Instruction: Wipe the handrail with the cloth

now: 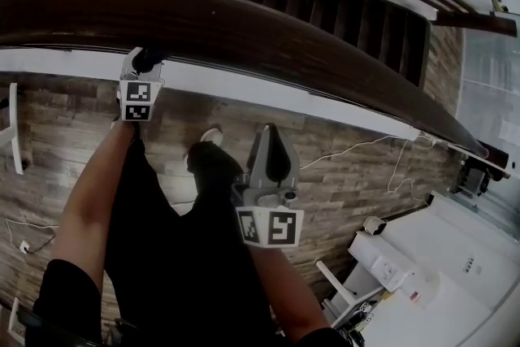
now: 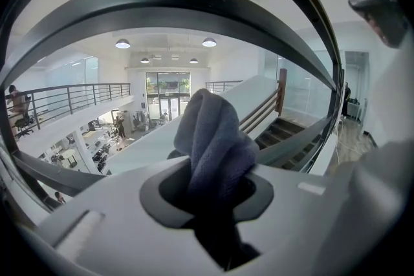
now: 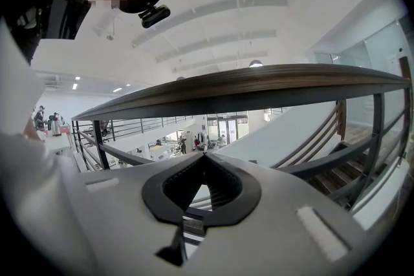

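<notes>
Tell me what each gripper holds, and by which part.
Left gripper pinches the grey cloth by one bunched end, the rest sticking out. Right gripper is shut, empty.

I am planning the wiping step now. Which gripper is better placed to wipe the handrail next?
Left. The left gripper is shut on the cloth and sits close to the handrail. The right gripper is shut, empty and farther from the rail.

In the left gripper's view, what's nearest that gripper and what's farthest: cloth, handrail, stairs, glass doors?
1. cloth, clamped in the left gripper.
2. handrail, arching just overhead.
3. stairs, off to the right, beyond the rail.
4. glass doors, centre, across the hall.
</notes>
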### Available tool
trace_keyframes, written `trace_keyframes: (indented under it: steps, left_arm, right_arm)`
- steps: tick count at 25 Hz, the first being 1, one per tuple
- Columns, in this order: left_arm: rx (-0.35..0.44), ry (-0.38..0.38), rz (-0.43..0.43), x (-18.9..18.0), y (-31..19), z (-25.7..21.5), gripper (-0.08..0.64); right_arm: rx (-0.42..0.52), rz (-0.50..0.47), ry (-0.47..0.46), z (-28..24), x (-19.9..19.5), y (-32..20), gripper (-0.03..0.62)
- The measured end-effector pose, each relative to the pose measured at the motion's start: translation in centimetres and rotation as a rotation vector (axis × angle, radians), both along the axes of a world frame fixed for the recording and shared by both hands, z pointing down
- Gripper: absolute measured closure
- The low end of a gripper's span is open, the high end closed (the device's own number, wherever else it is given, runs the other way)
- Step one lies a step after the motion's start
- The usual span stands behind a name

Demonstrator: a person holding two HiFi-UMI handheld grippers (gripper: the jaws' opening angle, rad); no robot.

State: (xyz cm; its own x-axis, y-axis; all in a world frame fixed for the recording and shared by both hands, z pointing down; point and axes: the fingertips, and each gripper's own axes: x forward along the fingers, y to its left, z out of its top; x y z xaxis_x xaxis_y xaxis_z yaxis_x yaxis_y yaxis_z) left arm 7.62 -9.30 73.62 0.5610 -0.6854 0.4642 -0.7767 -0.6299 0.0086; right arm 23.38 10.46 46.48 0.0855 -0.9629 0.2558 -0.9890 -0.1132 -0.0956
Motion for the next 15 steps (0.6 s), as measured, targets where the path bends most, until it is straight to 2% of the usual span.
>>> trace_keyframes:
  steps: [4, 15]
  left_arm:
    - [-0.016, 0.006, -0.009, 1.0, 0.5, 0.0, 0.480]
    - [-0.038, -0.004, 0.056, 6.0, 2.3, 0.1, 0.480]
  right_arm:
    - [-0.003, 0.013, -0.022, 0.6, 0.9, 1.1, 0.589]
    - [-0.040, 0.042, -0.009, 1.0, 4.6, 2.7, 0.589]
